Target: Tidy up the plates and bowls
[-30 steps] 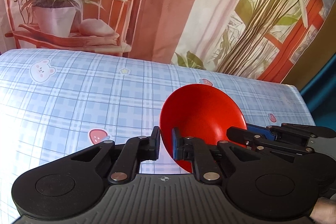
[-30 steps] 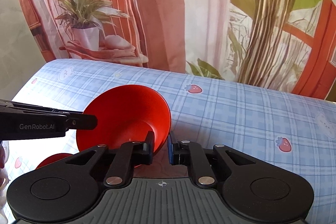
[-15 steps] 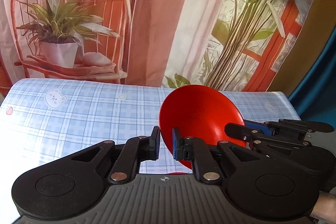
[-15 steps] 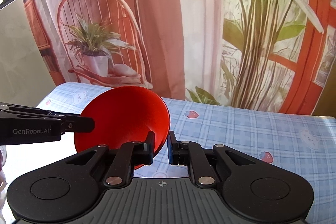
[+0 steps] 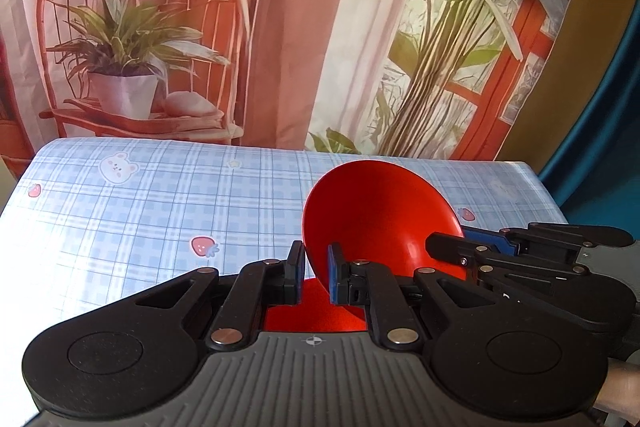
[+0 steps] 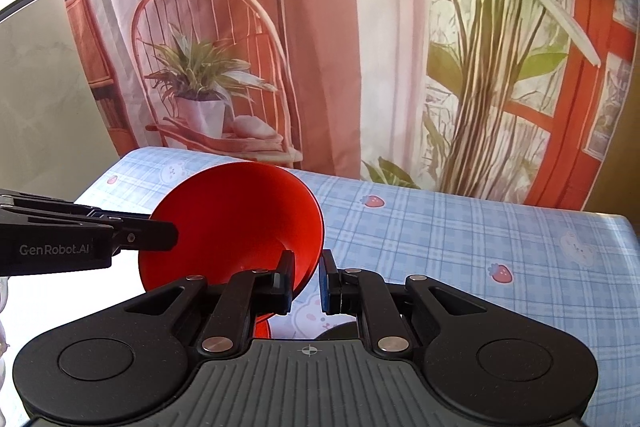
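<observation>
Behind the counter (image 5: 168, 211) hangs a printed backdrop (image 5: 280, 27): an orange wire chair with a potted plant at left, tall green stalks and a red window frame at right. Counter wears a pale blue plaid cloth dotted with strawberries and bear faces; strong glare washes out its left side. Left tool (image 5: 314, 273), seen from its own camera, is clamped narrow on the near left rim of a red bowl (image 5: 380, 215), one finger inside the bowl, one outside. Bowl is tilted, its opening facing the cameras, raised clear of the cloth. Right tool (image 6: 307, 281) pinches the opposite rim in the same way, jaws close together with the rim between them; in the left view it enters from the right edge, reaching the bowl's right side. So the bowl hangs between the two tools, one on each side. Below it, another red piece (image 5: 316, 315) shows through the gap behind the left tool's fingers; whether plate or bowl cannot be told.
</observation>
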A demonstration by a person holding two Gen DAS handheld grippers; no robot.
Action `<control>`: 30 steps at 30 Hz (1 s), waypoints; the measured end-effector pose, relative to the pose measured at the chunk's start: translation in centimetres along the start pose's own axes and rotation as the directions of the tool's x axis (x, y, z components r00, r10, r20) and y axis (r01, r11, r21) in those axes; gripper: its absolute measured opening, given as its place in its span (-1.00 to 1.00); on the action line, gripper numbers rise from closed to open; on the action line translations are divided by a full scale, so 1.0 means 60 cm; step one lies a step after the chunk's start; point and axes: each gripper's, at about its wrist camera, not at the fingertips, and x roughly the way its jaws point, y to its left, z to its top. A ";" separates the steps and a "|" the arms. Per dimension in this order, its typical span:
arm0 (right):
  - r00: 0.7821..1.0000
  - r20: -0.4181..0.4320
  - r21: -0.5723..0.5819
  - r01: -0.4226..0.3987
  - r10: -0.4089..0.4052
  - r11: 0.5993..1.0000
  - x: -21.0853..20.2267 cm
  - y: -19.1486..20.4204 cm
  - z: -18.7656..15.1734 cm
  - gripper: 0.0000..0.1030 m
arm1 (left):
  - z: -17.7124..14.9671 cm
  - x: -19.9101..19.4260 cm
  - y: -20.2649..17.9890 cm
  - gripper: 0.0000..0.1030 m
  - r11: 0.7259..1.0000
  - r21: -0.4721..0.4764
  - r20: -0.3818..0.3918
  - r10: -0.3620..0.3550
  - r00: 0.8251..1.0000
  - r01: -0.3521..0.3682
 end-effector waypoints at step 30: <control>0.997 -0.073 -0.052 -0.016 0.012 0.998 -0.001 0.061 -0.064 -0.77 | -0.076 -0.014 0.035 -0.75 0.999 -0.048 -0.057 0.002 0.998 -0.005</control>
